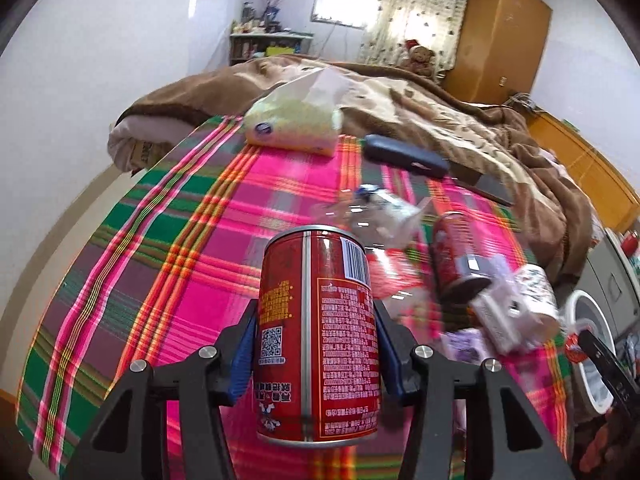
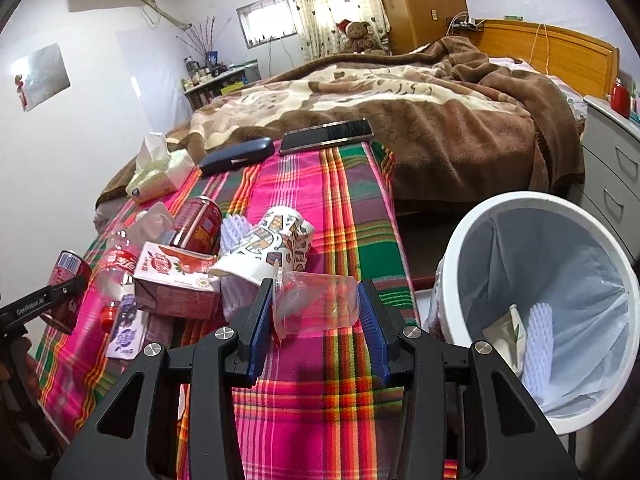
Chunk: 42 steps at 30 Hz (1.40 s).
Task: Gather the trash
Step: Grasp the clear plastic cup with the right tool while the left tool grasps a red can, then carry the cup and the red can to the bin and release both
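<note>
My left gripper (image 1: 316,354) is shut on a red drink can (image 1: 318,336), held upright above the plaid bedspread (image 1: 168,240); the can also shows at the left of the right wrist view (image 2: 66,276). My right gripper (image 2: 316,326) is shut on a clear plastic cup (image 2: 316,304) lying on its side between the pads. A white bin (image 2: 540,304) with a grey liner stands at the right and holds a foam net and paper. Trash lies in a pile on the bed: a second red can (image 2: 202,224), a patterned paper cup (image 2: 264,246), a juice carton (image 2: 176,280) and a plastic bottle (image 2: 116,268).
A tissue pack (image 2: 160,176), a dark glasses case (image 2: 236,156) and a phone (image 2: 326,136) lie at the far edge of the plaid cloth. A brown blanket (image 2: 400,100) covers the bed beyond. White drawers (image 2: 612,168) stand at the right.
</note>
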Available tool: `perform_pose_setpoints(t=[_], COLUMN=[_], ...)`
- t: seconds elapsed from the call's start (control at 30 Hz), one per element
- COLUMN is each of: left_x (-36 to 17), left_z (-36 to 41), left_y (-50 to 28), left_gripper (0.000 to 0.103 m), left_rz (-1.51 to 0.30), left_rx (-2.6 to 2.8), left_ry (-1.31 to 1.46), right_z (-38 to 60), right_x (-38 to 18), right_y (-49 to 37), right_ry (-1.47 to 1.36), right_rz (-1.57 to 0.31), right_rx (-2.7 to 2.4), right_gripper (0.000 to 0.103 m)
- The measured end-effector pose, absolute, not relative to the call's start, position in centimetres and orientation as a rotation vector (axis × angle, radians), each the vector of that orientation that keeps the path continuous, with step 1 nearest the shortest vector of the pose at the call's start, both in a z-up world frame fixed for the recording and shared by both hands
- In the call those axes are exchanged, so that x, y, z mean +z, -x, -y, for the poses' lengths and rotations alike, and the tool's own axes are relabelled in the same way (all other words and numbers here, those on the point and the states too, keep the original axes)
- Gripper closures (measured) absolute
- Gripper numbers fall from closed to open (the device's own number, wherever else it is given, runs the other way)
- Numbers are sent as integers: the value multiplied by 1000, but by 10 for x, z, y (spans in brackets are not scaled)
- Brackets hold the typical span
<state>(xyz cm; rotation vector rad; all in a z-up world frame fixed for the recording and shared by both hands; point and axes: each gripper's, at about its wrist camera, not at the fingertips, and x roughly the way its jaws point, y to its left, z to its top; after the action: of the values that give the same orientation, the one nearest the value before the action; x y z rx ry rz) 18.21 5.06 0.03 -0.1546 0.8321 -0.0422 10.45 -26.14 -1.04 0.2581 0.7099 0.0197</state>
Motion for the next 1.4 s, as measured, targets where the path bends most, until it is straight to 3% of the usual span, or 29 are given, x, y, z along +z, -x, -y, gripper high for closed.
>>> perform_pose_setpoints(t=[0.77, 1.4], left_x=[54, 23], left_z=[136, 287], left_y=[-134, -121], left_gripper=[51, 51], left_rz=[-730, -796], left_rx=[-432, -682], left_ry=[-18, -170], right_z=[338, 413], right_x=[17, -12], right_y=[-61, -56], right_ry=[-271, -322], right_rz=[-595, -701], right_rx=[-136, -271], right_gripper=[60, 60])
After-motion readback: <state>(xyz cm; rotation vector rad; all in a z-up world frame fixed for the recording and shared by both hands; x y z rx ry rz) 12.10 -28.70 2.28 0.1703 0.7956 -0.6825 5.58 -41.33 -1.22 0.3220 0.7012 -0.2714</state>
